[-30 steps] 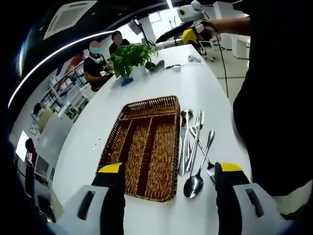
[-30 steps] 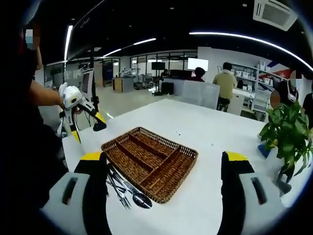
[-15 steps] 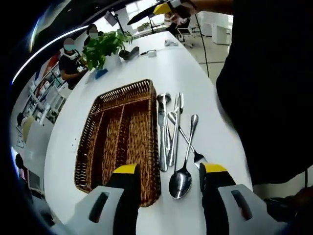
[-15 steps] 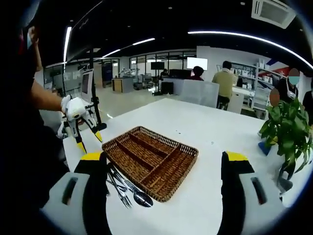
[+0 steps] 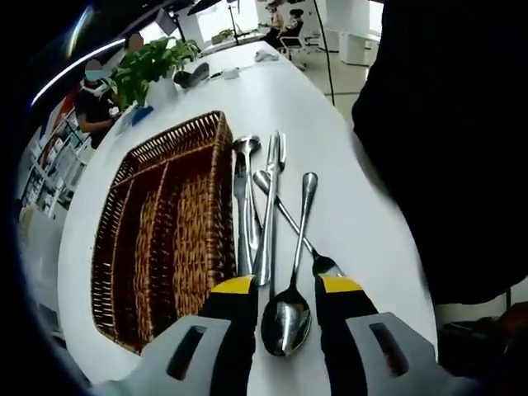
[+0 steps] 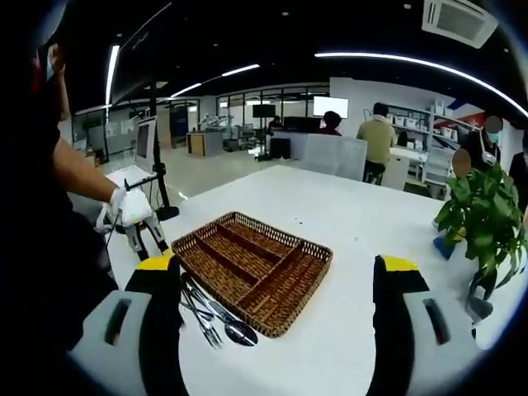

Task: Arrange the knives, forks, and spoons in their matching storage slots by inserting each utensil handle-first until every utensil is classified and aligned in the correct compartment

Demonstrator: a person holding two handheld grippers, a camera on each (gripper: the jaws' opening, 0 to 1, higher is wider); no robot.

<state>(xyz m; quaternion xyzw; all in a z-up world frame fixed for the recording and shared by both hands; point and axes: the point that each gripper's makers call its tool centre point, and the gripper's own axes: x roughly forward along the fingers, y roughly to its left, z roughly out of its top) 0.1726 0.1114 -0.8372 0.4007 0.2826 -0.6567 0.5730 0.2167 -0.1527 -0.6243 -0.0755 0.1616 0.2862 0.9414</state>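
A brown wicker tray [image 5: 157, 214] with long slots lies on the white table [image 5: 346, 206]. To its right lie the utensils: a large spoon [image 5: 290, 280], a fork [image 5: 272, 194], a knife [image 5: 241, 219] and a second spoon [image 5: 246, 147]. My left gripper [image 5: 287, 289] is open, its yellow-tipped jaws either side of the large spoon's bowl. In the right gripper view the tray [image 6: 256, 268] sits ahead with the utensils [image 6: 210, 318] at its near left. My right gripper [image 6: 276, 264] hangs wide open above the table, holding nothing. The left gripper [image 6: 147, 241] shows at left in a gloved hand.
A potted plant [image 6: 478, 223] stands at the table's far end, also seen as the plant [image 5: 153, 62] in the left gripper view. The person's dark torso [image 5: 445, 148] is close along the table edge beside the utensils. People stand in the background.
My left gripper has dropped toward the utensils and its jaws have narrowed around the big spoon's bowl. The right gripper has stayed put.
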